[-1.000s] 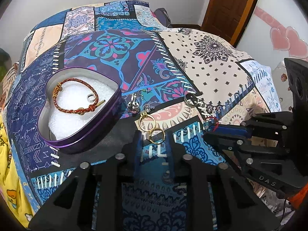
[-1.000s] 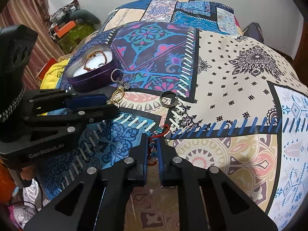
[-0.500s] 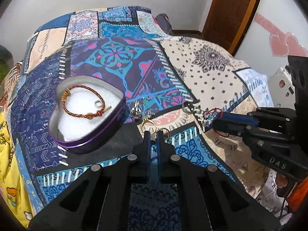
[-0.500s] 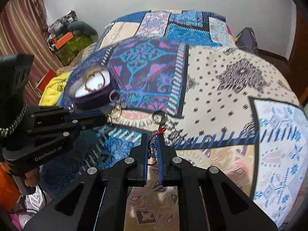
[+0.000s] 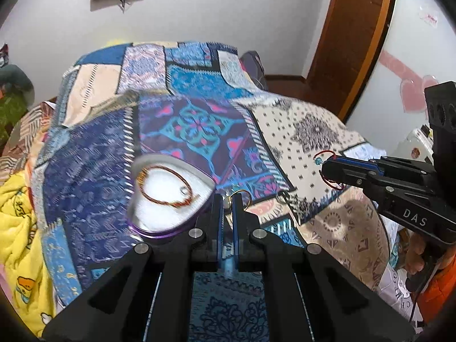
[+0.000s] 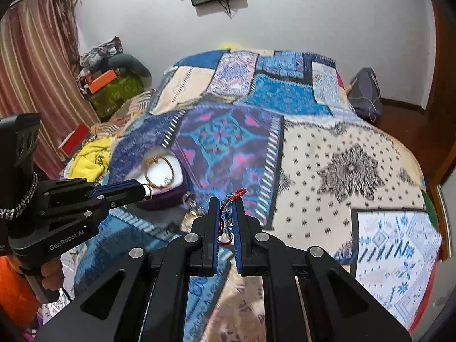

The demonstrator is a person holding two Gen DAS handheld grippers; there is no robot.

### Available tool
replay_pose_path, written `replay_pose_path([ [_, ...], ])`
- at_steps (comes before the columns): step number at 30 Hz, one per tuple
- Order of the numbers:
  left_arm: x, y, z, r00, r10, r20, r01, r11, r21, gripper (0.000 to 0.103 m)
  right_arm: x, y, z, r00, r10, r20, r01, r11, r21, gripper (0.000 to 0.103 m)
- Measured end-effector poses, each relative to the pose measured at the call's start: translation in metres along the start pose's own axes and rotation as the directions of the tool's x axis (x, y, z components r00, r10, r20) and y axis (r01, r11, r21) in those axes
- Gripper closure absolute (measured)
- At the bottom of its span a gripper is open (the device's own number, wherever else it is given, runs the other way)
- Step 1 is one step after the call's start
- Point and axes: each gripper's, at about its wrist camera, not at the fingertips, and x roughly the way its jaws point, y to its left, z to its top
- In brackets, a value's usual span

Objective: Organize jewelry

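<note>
My left gripper (image 5: 227,197) is shut on a gold hoop earring (image 5: 244,193) and holds it above the patchwork bedspread (image 5: 199,125). The same hoop (image 6: 147,196) hangs from the left gripper (image 6: 144,191) in the right wrist view. Just left of it sits a purple heart-shaped tin (image 5: 159,229) with a red-gold braided bracelet (image 5: 164,183) on its white padding. My right gripper (image 6: 227,203) is shut on a red cord bracelet with blue beads (image 6: 226,214), lifted off the bed. The left wrist view shows that gripper (image 5: 325,168) and the red cord bracelet (image 5: 318,159) at the right.
A silver ring (image 5: 280,196) lies on the bedspread between the grippers, and small silver and gold pieces (image 6: 189,199) lie beside the tin (image 6: 171,198). A yellow blanket (image 5: 20,199) covers the left edge of the bed. A wooden door (image 5: 356,37) stands at the right.
The left gripper closed on the gold hoop and lifted it. The right gripper rose with the red cord bracelet. Both now hang higher above the bed.
</note>
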Motion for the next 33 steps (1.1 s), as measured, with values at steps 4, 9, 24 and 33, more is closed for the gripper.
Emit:
replay_pose_path([
  [4, -0.013, 0.009, 0.007, 0.999, 0.021, 0.037, -0.020, 1.000, -0.015, 0.099, -0.001, 0.009, 0.010, 1.000, 0.013, 0.018, -0.012, 1.000, -0.019, 0.095],
  [9, -0.027, 0.023, 0.013, 0.996, 0.052, 0.077, -0.049, 0.998, -0.036, 0.099, 0.002, 0.024, 0.025, 0.998, 0.038, 0.046, -0.036, 0.998, -0.049, 0.095],
  [24, -0.041, 0.061, 0.018, 0.987, 0.106, 0.119, -0.096, 0.991, -0.090, 0.099, 0.024, 0.064, 0.055, 0.990, 0.124, 0.072, -0.115, 0.986, -0.120, 0.095],
  [33, -0.018, 0.072, 0.011, 0.993, 0.100, 0.061, -0.094, 0.992, -0.088, 0.099, 0.056, 0.076, 0.058, 0.988, 0.156, 0.013, -0.153, 0.980, -0.127, 0.095],
])
